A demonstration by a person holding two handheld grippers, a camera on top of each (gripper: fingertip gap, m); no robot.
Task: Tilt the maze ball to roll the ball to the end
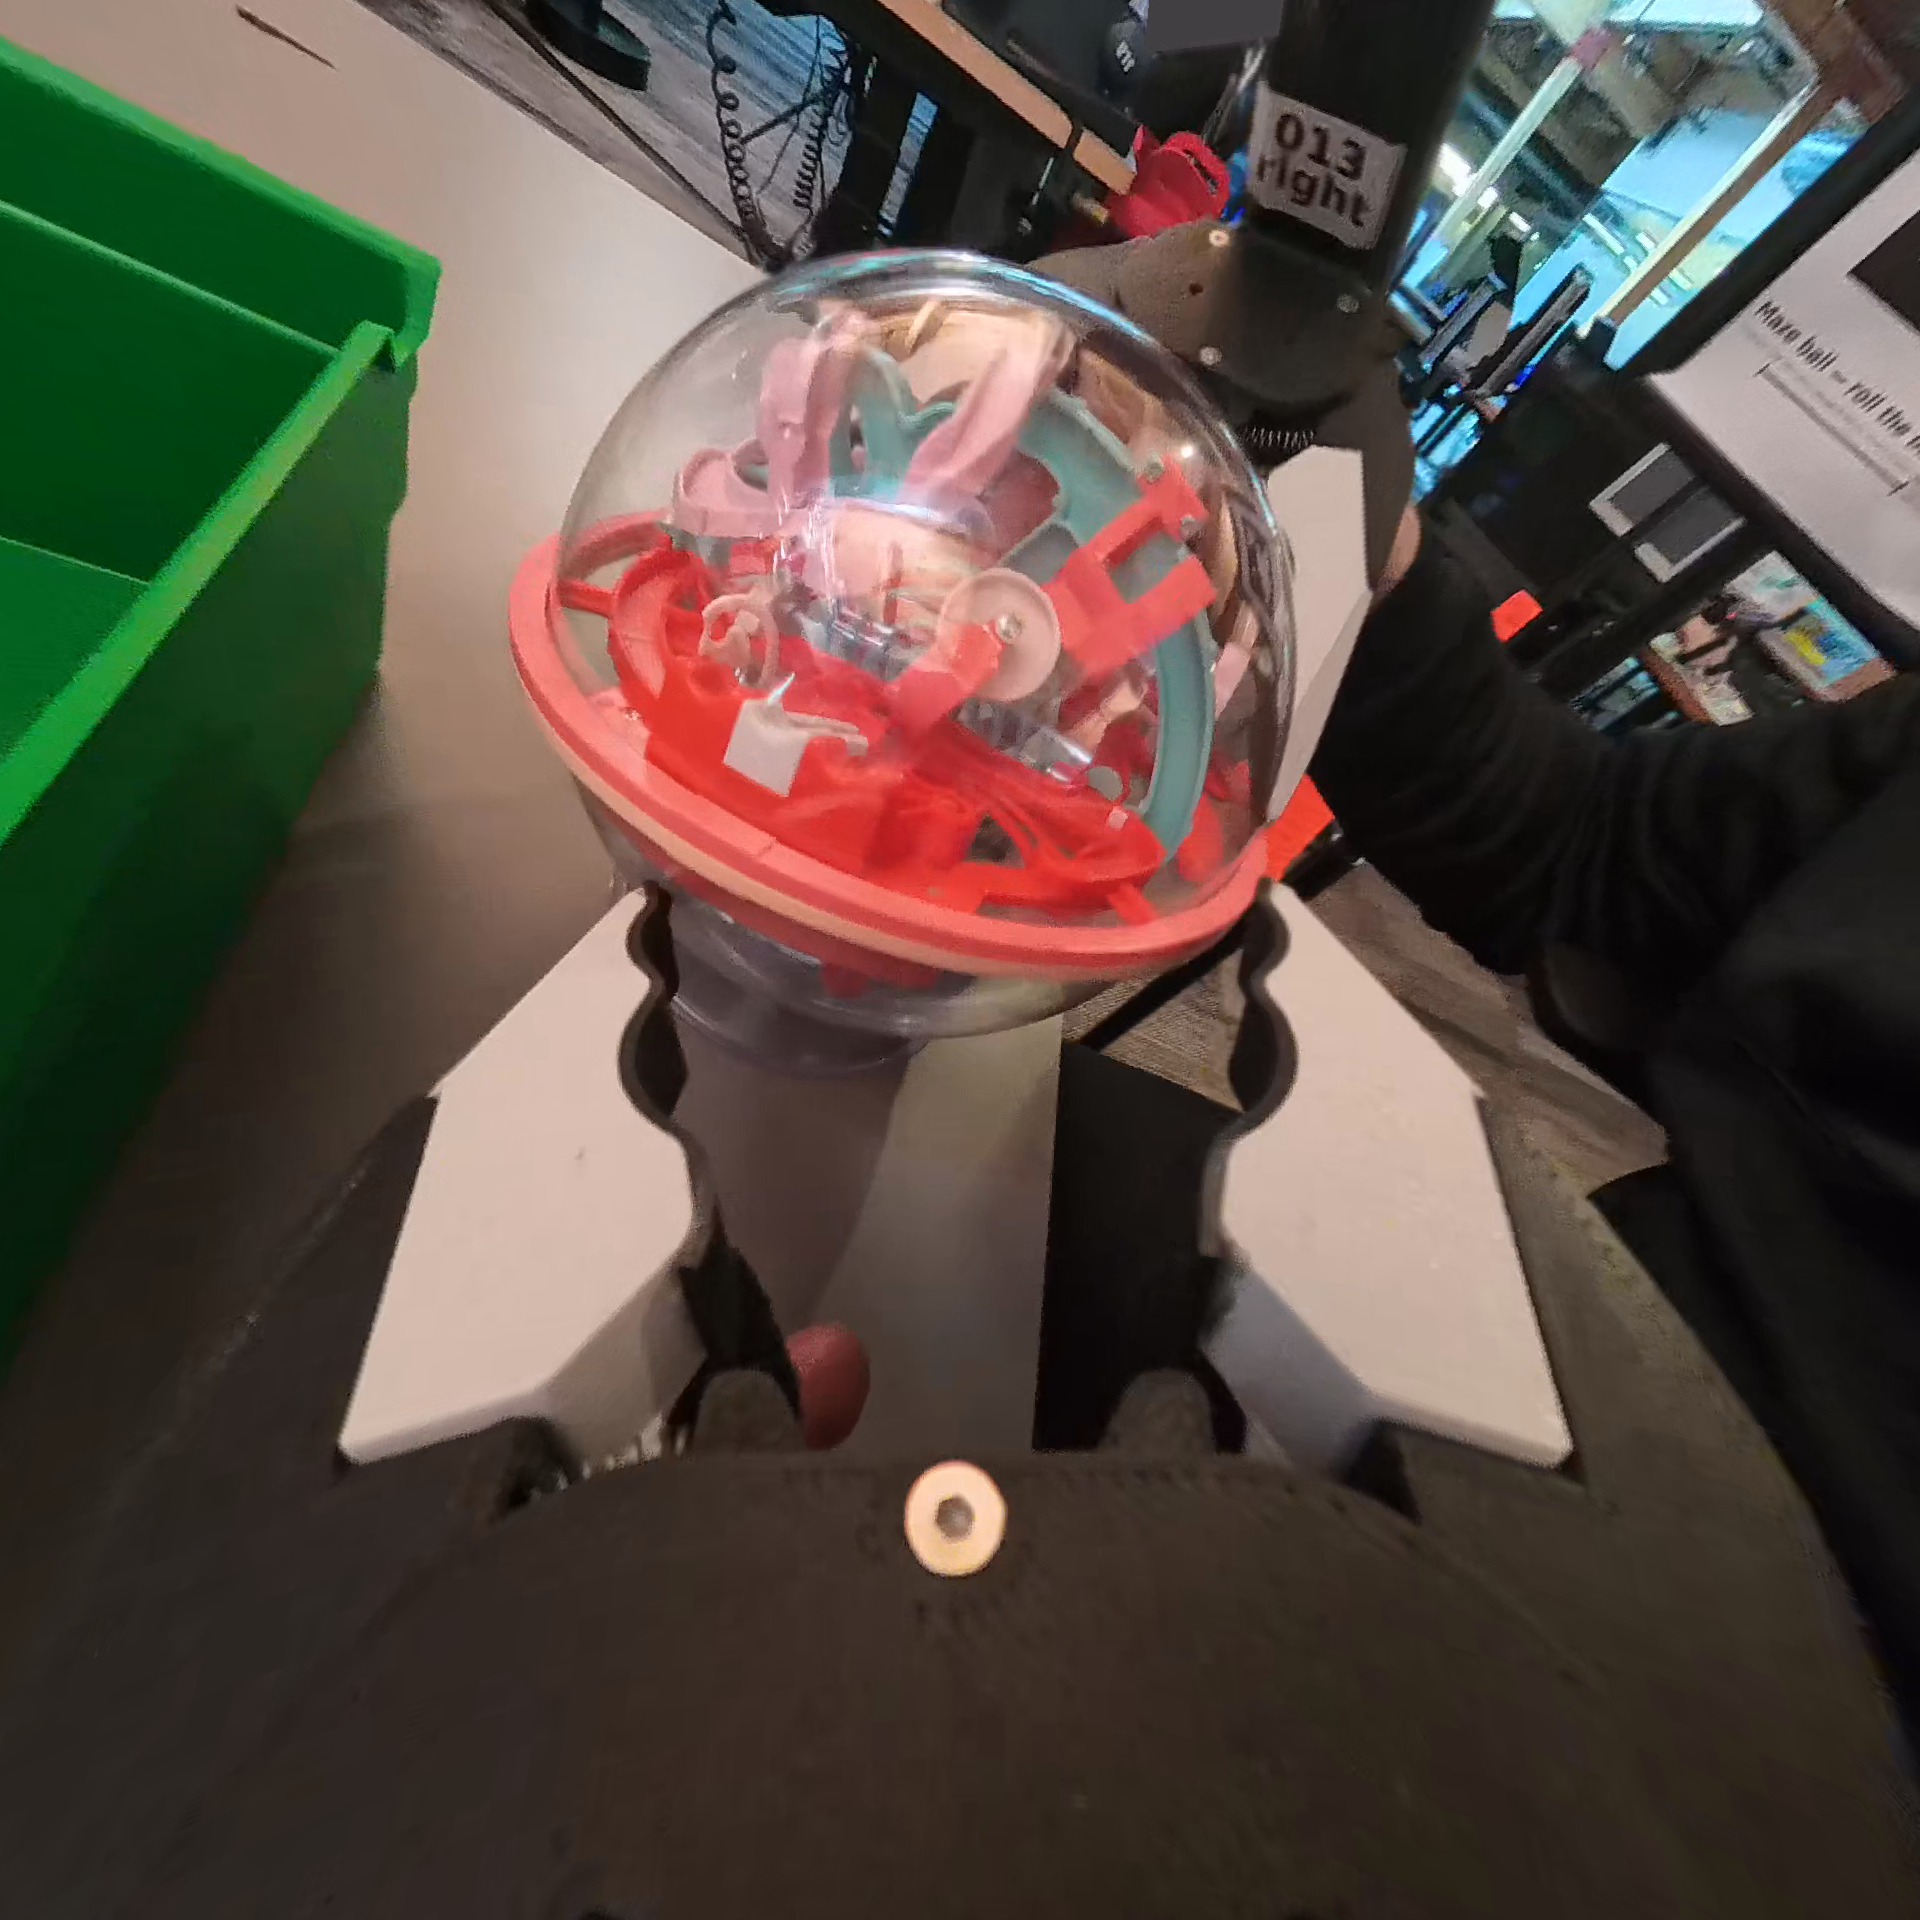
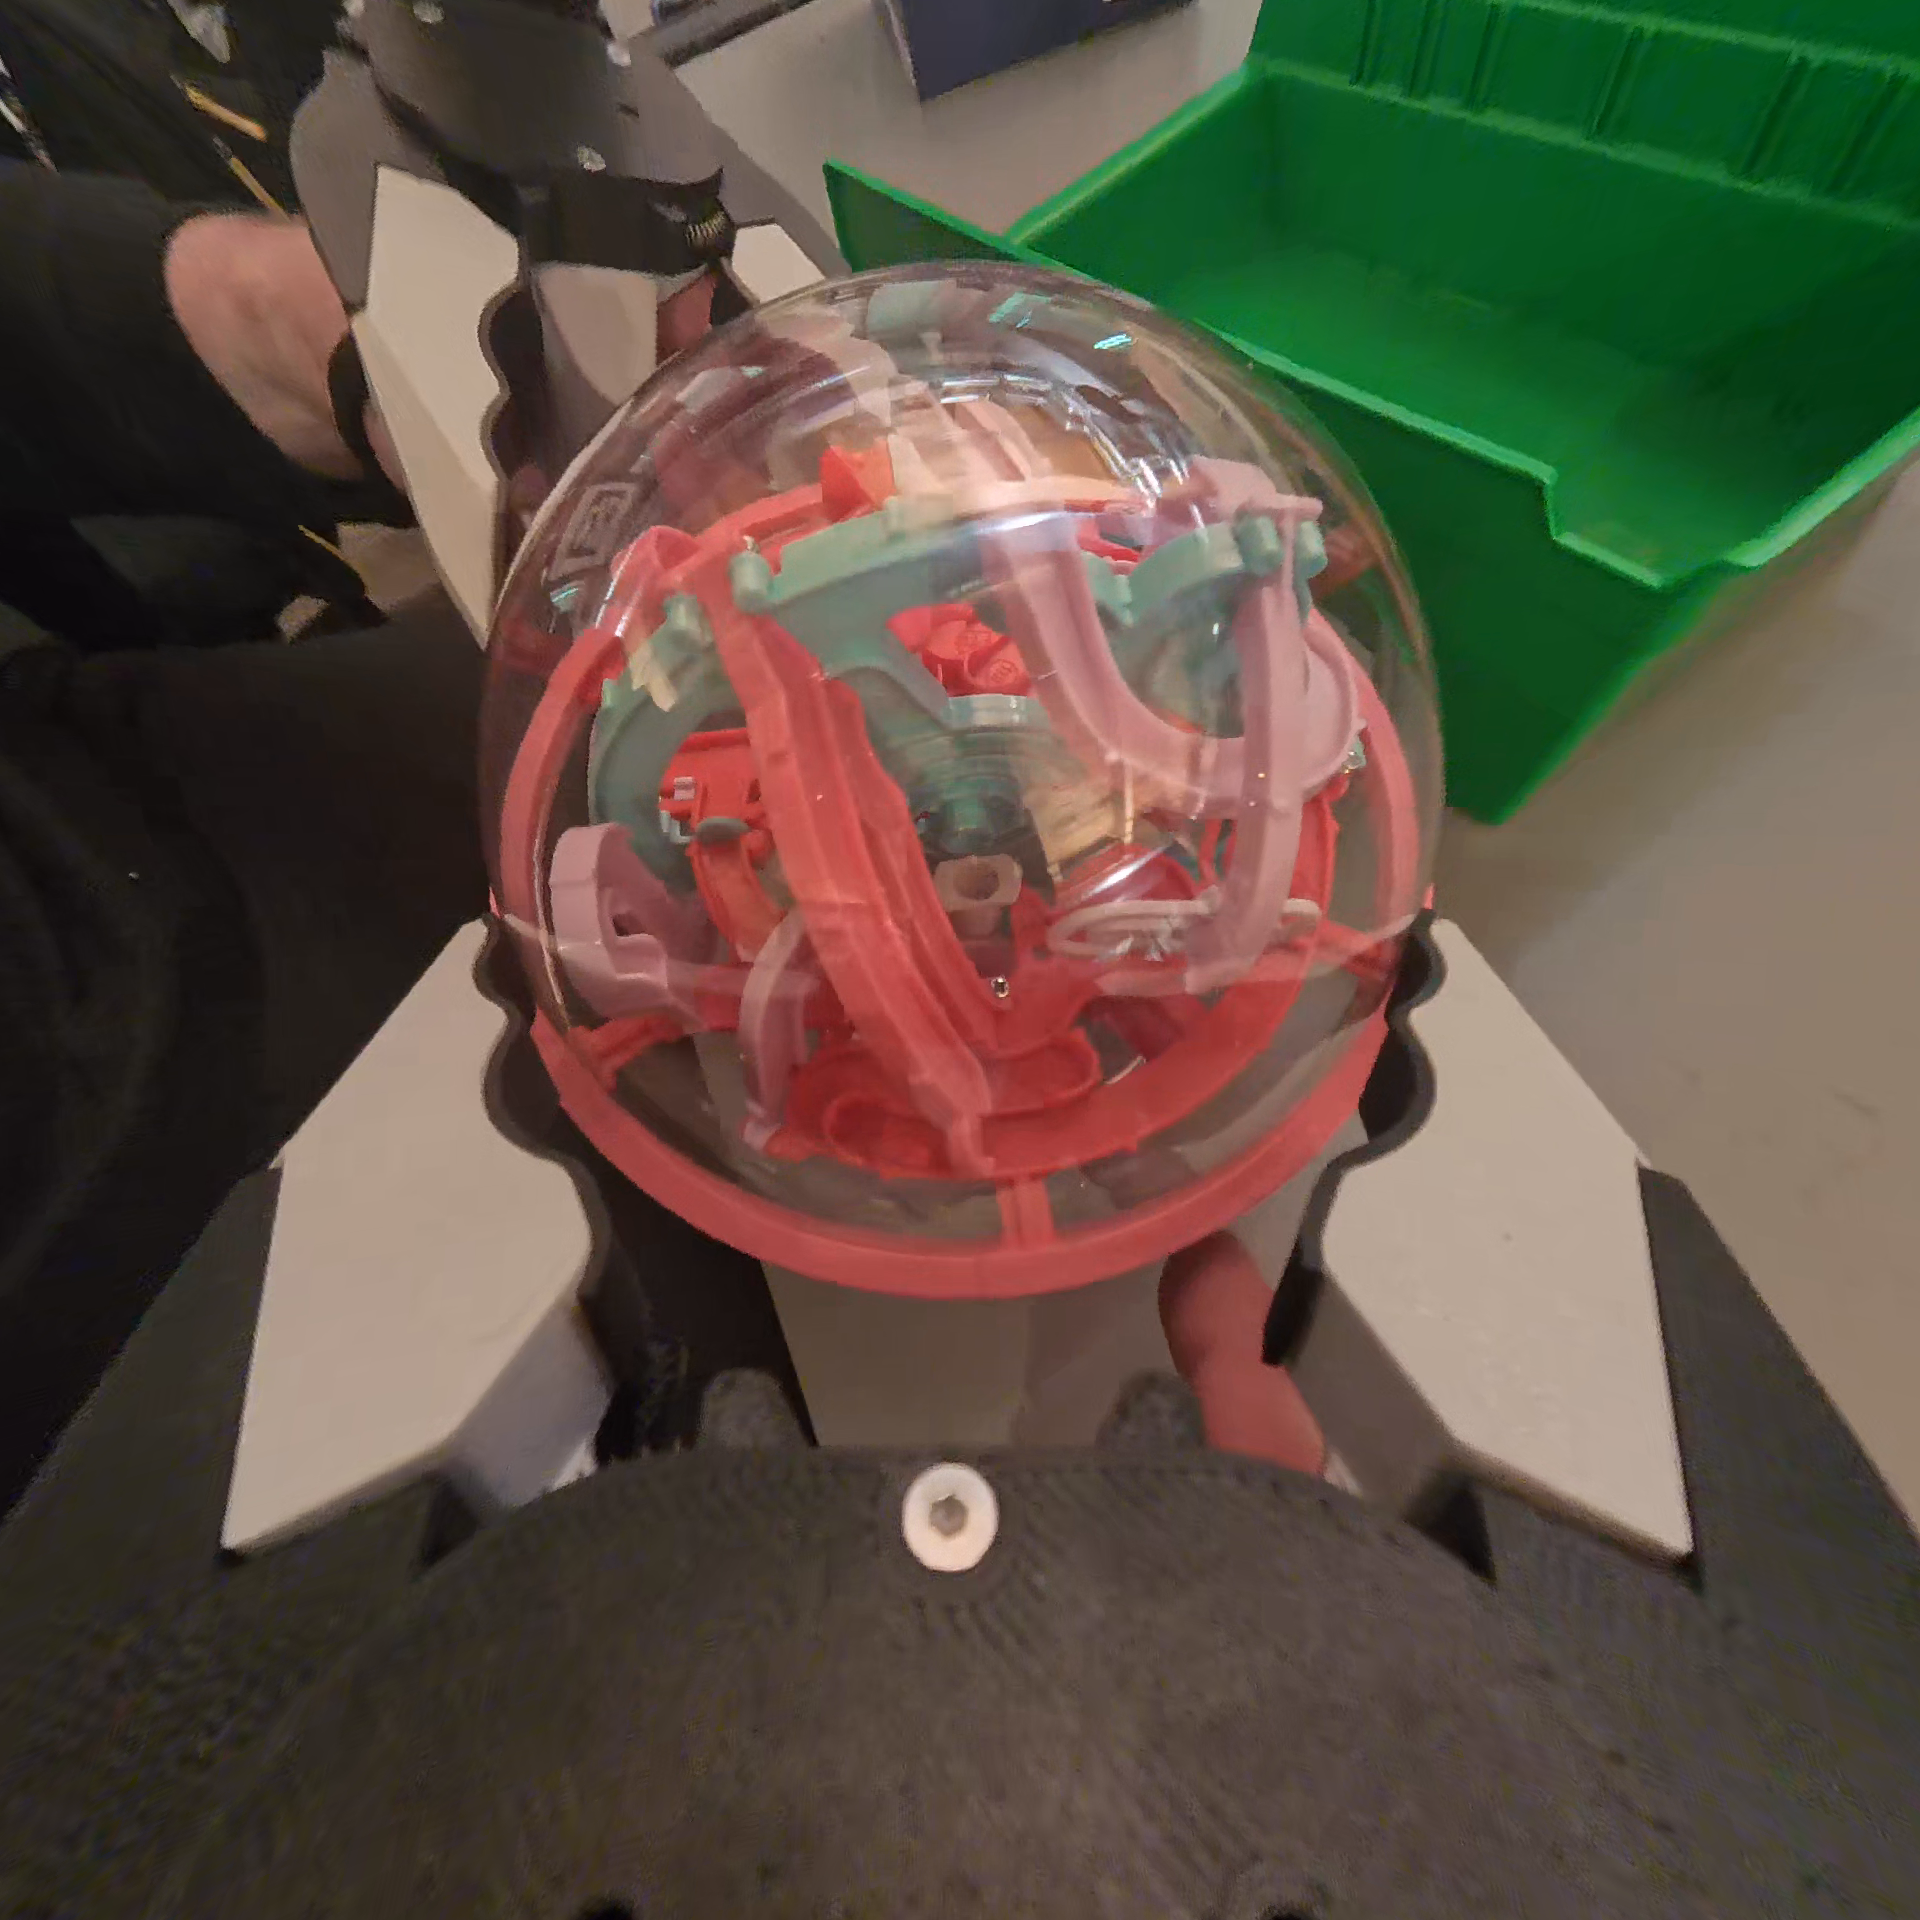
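The maze ball is a clear sphere with a red rim and red, teal and pink tracks inside. Both grippers hold it above the table. My left gripper is shut on its lower part, with the fingers against its sides. My right gripper is shut on the maze ball at the red rim. A tiny shiny ball sits on a red track. The right gripper's body shows behind the sphere. The left gripper's body shows at the upper left of the right wrist view.
A green bin with dividers stands on the pale table to the left; it also shows in the right wrist view. A person's black sleeve is on the right. Desks, cables and monitors lie beyond the table edge.
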